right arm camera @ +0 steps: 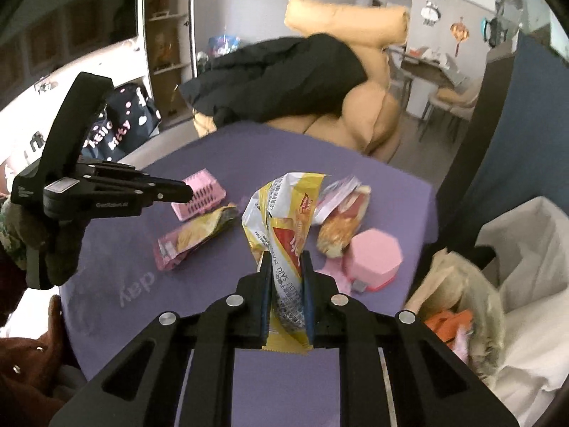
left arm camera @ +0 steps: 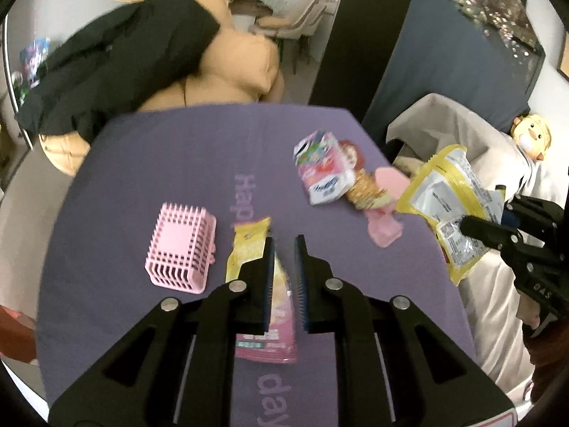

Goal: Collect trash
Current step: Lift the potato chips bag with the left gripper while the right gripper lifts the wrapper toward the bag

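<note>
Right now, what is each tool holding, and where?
Right tool: yellow snack wrapper, pinched near its lower end. Left tool: shut, holding nothing.

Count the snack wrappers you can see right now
3, perhaps more hidden: yellow wrapper pinched in the right gripper; pink-yellow wrapper on the purple table; crumpled wrapper beside the pink container.

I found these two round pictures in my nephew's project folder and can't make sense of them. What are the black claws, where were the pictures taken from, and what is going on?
A person is holding a hand-held gripper in each hand, with a wide-angle camera on each looking along its fingers.

The left camera shows the left hand-held gripper, shut and holding nothing, above a yellow-pink wrapper on the purple tablecloth.

The right camera shows the right hand-held gripper clamped on a yellow snack bag, lifted off the cloth.

Also lying there: a pink basket, a carton and a pink box.
</note>
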